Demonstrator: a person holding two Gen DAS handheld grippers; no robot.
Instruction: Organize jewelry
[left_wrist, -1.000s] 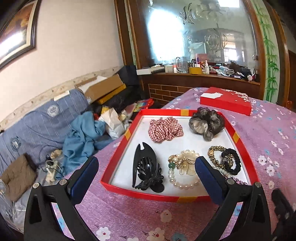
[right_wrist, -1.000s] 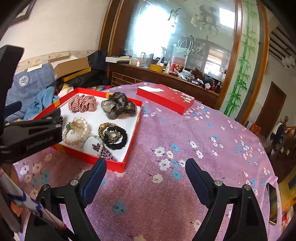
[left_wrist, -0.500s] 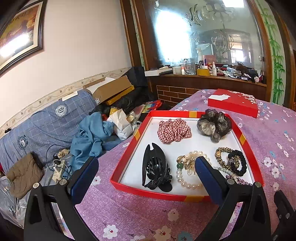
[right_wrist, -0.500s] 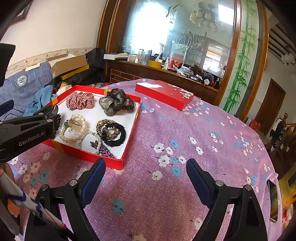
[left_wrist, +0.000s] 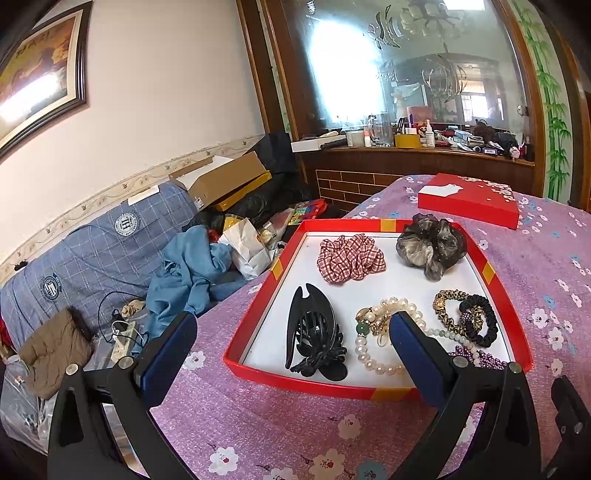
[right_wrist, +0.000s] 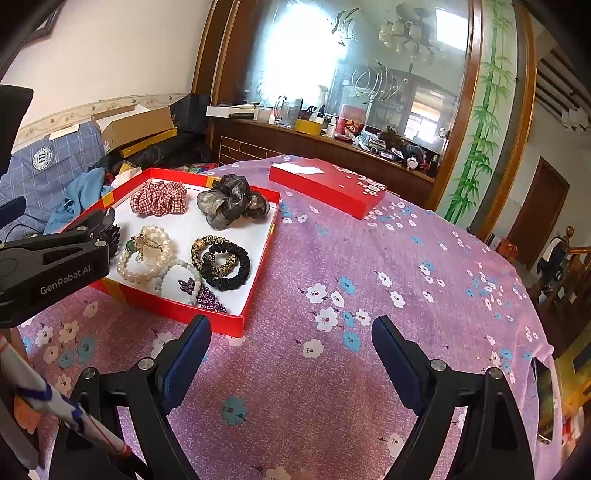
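A red tray (left_wrist: 255, 306) (right_wrist: 255, 273) with a white floor sits on the purple flowered tablecloth. In it lie a black hair claw (left_wrist: 314, 332), a red checked scrunchie (left_wrist: 351, 258) (right_wrist: 159, 197), a grey organza scrunchie (left_wrist: 430, 245) (right_wrist: 231, 201), a pearl bracelet (left_wrist: 373, 354) (right_wrist: 142, 254), leopard and black hair ties (left_wrist: 465, 317) (right_wrist: 221, 260) and a purple beaded piece (right_wrist: 208, 297). My left gripper (left_wrist: 291, 350) is open and empty, above the tray's near edge. My right gripper (right_wrist: 291, 354) is open and empty over bare cloth, right of the tray.
A red lid (left_wrist: 469, 201) (right_wrist: 328, 186) lies on the table beyond the tray. A cluttered blue sofa (left_wrist: 92, 258) stands off the table's left edge. A wooden counter with bottles (left_wrist: 424, 147) and a big mirror lie behind. A phone (right_wrist: 543, 398) lies near the right edge.
Both grippers have drawn back and up a little from the tray, so it looks smaller and farther. Both stay open and empty. The tray's contents have not moved.
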